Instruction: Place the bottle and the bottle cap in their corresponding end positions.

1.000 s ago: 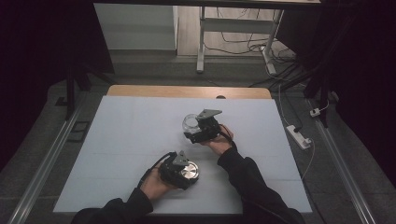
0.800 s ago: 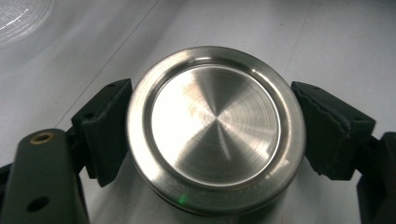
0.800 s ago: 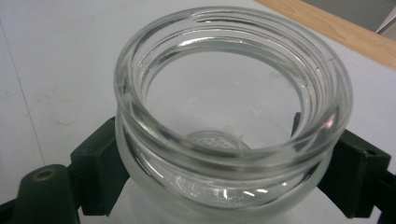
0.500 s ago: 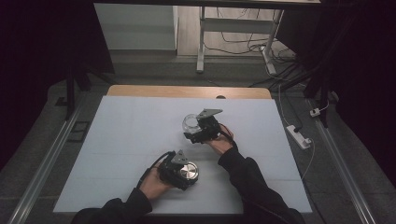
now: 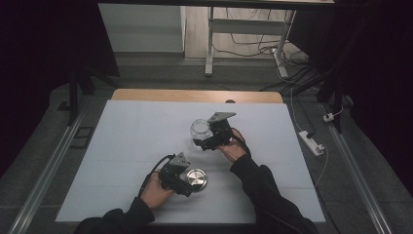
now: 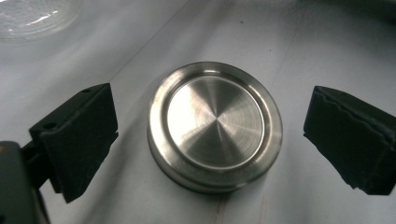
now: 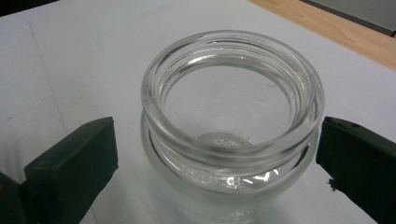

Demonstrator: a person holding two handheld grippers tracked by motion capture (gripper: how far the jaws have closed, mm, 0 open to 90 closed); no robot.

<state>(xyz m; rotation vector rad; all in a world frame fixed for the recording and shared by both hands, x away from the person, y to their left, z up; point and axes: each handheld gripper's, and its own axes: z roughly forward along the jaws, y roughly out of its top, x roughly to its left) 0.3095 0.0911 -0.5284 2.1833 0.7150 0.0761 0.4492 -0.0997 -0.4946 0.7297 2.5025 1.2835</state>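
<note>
A round brushed-steel lid (image 6: 215, 126) lies flat on the white table, near the front in the high view (image 5: 196, 179). My left gripper (image 6: 212, 140) (image 5: 192, 181) straddles it. Its jaws have just been opening, and both black pads (image 6: 79, 135) stand clear of the lid's rim. Farther back, an empty clear glass jar (image 7: 233, 116) (image 5: 200, 128) stands upright with its mouth uncovered. My right gripper (image 7: 219, 158) (image 5: 203, 137) is around it. Its jaws have also just been opening, and a gap shows between each pad (image 7: 74, 158) and the glass.
The white tabletop (image 5: 122, 146) has a wooden strip (image 5: 195, 95) along its far edge. A power strip (image 5: 311, 142) lies on the floor to the right. Metal rails run along both sides, and a table frame with cables stands behind.
Neither hand has shifted, and the jar and the lid stand where they were.
</note>
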